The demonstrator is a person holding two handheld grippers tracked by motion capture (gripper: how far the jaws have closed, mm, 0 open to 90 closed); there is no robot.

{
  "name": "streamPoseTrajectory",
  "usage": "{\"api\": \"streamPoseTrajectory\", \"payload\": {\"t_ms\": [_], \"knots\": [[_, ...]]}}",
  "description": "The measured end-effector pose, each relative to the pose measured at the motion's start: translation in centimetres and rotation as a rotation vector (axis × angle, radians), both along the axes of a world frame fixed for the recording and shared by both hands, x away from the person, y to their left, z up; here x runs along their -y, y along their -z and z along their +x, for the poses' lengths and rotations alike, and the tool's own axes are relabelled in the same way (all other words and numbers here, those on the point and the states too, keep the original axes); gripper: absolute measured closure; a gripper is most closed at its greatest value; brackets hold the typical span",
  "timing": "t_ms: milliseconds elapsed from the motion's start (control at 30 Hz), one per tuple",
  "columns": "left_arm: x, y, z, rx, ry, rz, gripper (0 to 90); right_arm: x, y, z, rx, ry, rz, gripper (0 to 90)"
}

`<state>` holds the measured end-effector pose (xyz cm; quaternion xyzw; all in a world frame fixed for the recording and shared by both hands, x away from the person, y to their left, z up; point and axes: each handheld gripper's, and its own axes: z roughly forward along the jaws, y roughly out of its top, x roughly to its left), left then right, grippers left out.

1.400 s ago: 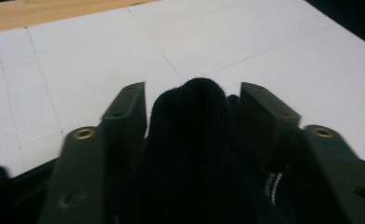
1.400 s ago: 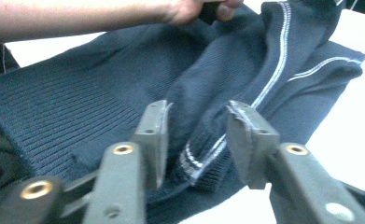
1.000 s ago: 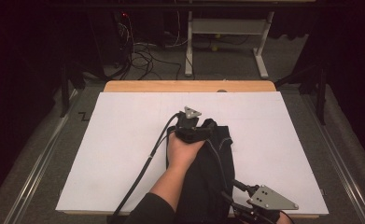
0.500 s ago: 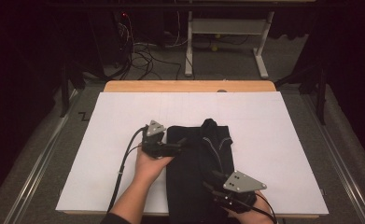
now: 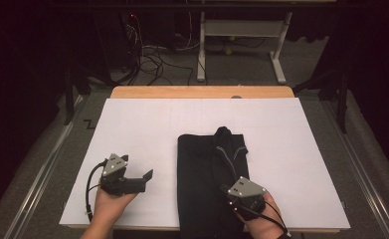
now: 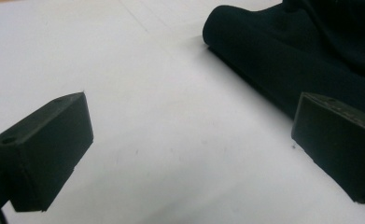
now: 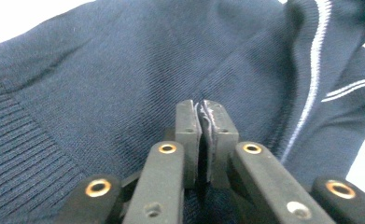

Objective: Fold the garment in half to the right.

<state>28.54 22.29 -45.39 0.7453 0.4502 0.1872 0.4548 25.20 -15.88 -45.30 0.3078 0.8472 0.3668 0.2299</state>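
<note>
The left hand-held gripper [image 5: 140, 178] has swung off the folded dark navy knitted sweater [image 5: 209, 174] toward the table's [image 5: 147, 119] near-left corner, its jaws just opened and empty. The right hand-held gripper [image 7: 201, 109] has just closed over the sweater at the table's near edge; whether it pinches knit, I cannot tell. Soft, light, floppy: best gripped at a folded edge.

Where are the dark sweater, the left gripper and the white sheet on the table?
dark sweater [image 5: 202, 179], high view, on its folded body.
left gripper [image 5: 137, 175], high view, between its open jaw tips.
white sheet [image 5: 142, 124], high view, on a bare part.
</note>
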Motion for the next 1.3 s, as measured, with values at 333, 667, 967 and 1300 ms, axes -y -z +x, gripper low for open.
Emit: {"api": "streamPoseTrajectory", "payload": {"t_ms": [333,667,967,1300], "knots": [[-0.9,0.9,-0.9,0.039,0.026,-0.057,0.0,3.9,-1.2,-1.6,0.054,0.071,0.102,86.9],[-1.2,1.1,-0.7,0.032,0.027,-0.063,0.0,7.5,0.1,-2.0,-0.009,0.139,0.098,85.7],[-1.2,1.2,-0.7,0.028,0.025,-0.064,0.0,9.1,0.4,-2.0,-0.027,0.17,0.106,80.7],[-1.2,1.2,-0.7,0.043,0.027,-0.067,0.0,11.4,0.3,-0.3,0.03,0.208,0.207,63.2]]}}
